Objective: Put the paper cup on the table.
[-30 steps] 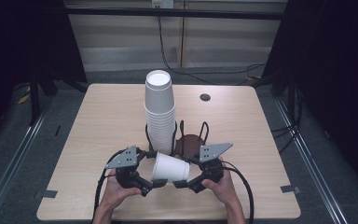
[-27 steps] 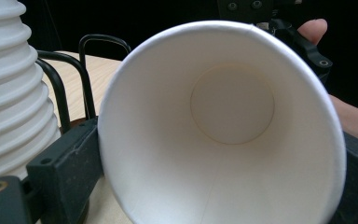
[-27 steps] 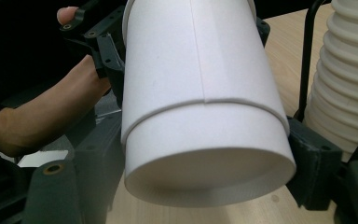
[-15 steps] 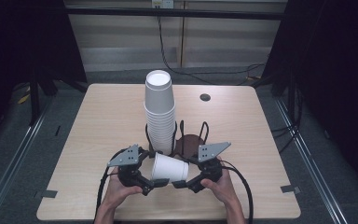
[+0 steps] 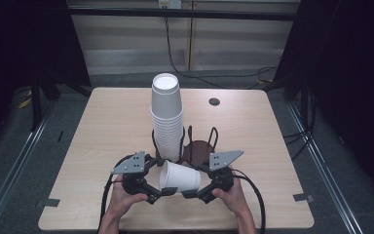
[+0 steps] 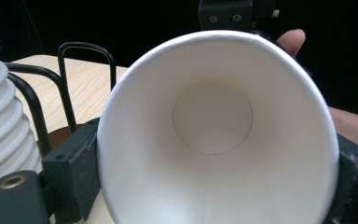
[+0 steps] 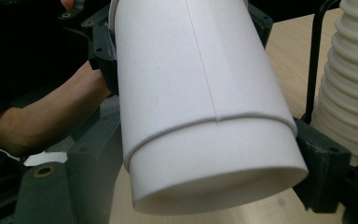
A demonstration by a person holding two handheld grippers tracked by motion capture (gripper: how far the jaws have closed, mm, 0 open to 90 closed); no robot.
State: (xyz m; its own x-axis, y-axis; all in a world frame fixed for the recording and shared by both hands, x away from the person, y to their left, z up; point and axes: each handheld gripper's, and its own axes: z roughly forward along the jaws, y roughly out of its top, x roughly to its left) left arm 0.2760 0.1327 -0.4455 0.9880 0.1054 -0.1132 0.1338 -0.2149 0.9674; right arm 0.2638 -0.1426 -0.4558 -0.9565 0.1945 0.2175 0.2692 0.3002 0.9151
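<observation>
A white paper cup [image 5: 180, 178] lies on its side above the table's front edge, held from both ends. My left gripper [image 5: 158, 195] is shut on its rim end; the left gripper view looks straight into the cup's open mouth [image 6: 214, 140], with a jaw at each side of the rim. My right gripper [image 5: 192, 194] is shut on the base end; in the right gripper view the cup's outer wall [image 7: 200, 116] has a step line running round it near the base. Just behind, a tall stack of upturned white cups [image 5: 166, 117] stands in a black wire holder [image 5: 199, 146].
The stack [image 6: 0, 116] and the holder's wire loops [image 6: 84, 70] are close beside the held cup. A small dark round hole [image 5: 214, 102] sits in the wooden table [image 5: 102, 126] at the back. Dark curtains and floor rails flank the table.
</observation>
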